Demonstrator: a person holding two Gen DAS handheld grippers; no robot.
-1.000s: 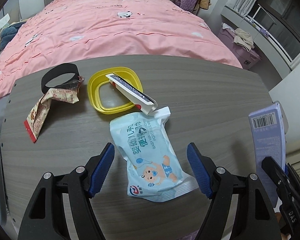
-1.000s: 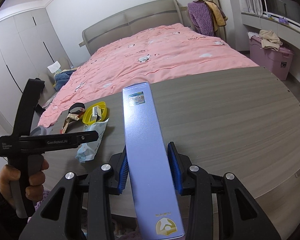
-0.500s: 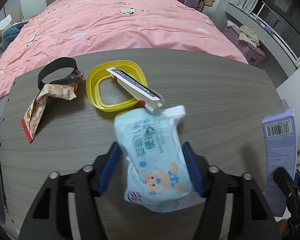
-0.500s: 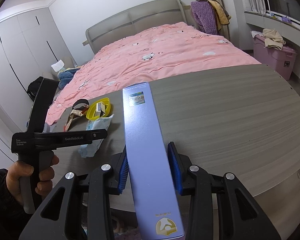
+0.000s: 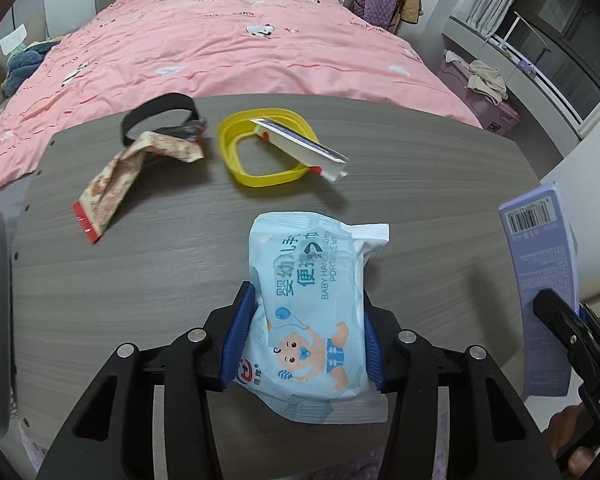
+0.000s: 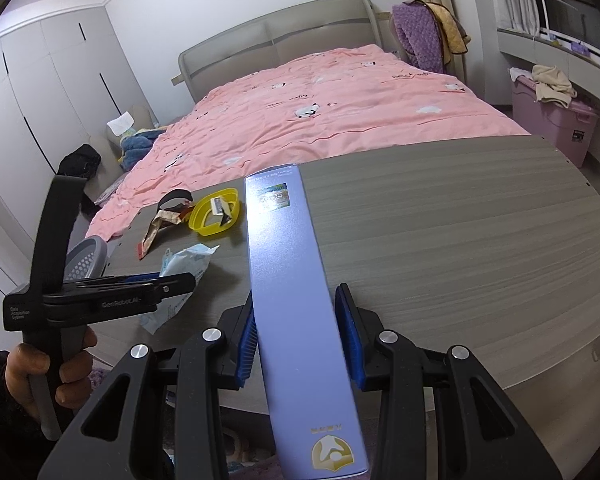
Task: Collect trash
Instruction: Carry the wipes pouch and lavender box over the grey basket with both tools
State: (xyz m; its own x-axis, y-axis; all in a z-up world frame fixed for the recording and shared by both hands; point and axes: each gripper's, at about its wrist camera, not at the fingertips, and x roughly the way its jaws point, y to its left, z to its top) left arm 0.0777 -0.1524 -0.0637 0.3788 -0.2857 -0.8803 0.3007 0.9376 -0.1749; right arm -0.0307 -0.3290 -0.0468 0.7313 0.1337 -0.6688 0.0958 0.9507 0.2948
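Observation:
My left gripper (image 5: 302, 336) is shut on a light blue wet-wipes pack (image 5: 312, 300) and holds it just above the wooden table (image 5: 420, 184). The pack also shows in the right wrist view (image 6: 182, 270). My right gripper (image 6: 298, 336) is shut on a long purple box (image 6: 296, 296), held upright over the table's near edge; the box shows at the right of the left wrist view (image 5: 546, 280). On the table lie a yellow ring lid (image 5: 268, 148) with a toothpaste box (image 5: 304, 148) across it, a crumpled snack wrapper (image 5: 124, 176) and a black band (image 5: 158, 118).
A grey mesh bin (image 6: 82, 260) stands off the table's left edge. A pink bed (image 5: 220, 48) lies beyond the table. A purple storage tub (image 6: 552, 120) with clothes is at the right by the window.
My left gripper closed on the wipes pack and lifted it off the table, moving slightly back. The right gripper keeps hold of the purple box, nearly still.

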